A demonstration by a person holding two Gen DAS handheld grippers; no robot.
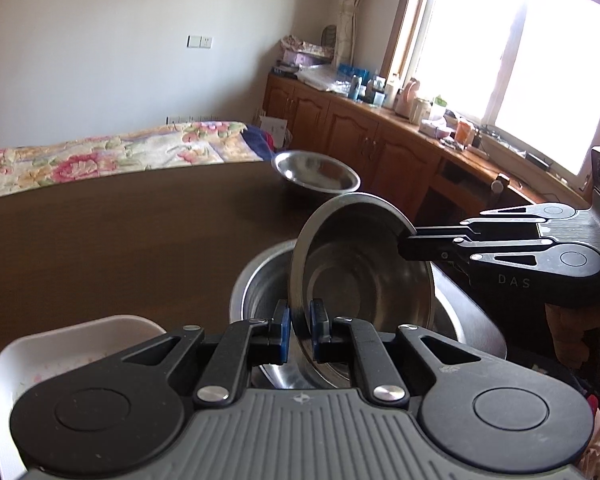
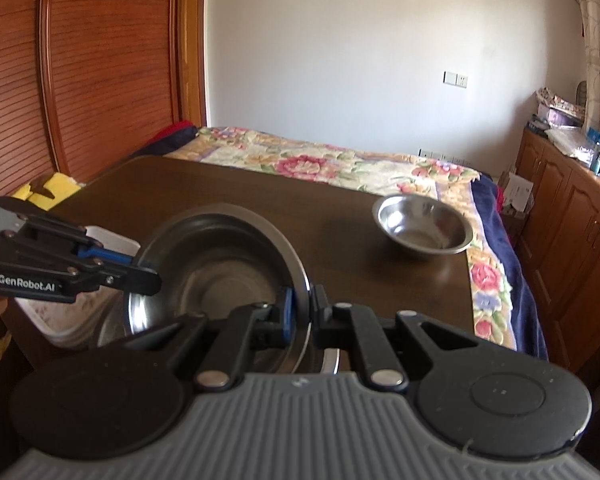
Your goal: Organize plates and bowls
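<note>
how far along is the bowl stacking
Midway. One steel bowl already sits as the base, beside the white dish. The left gripper and right gripper both pinch a tilted bowl above it. The far bowl still waits on the table.

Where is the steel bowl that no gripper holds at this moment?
The free steel bowl stands alone near the far right corner of the dark table, beside the floral bedspread; the left wrist view also shows it, beyond the tilted held bowl.

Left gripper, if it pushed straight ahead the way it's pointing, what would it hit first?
The left gripper is shut on the tilted steel bowl; beyond it, probably the far bowl, though depth is unclear.
</note>
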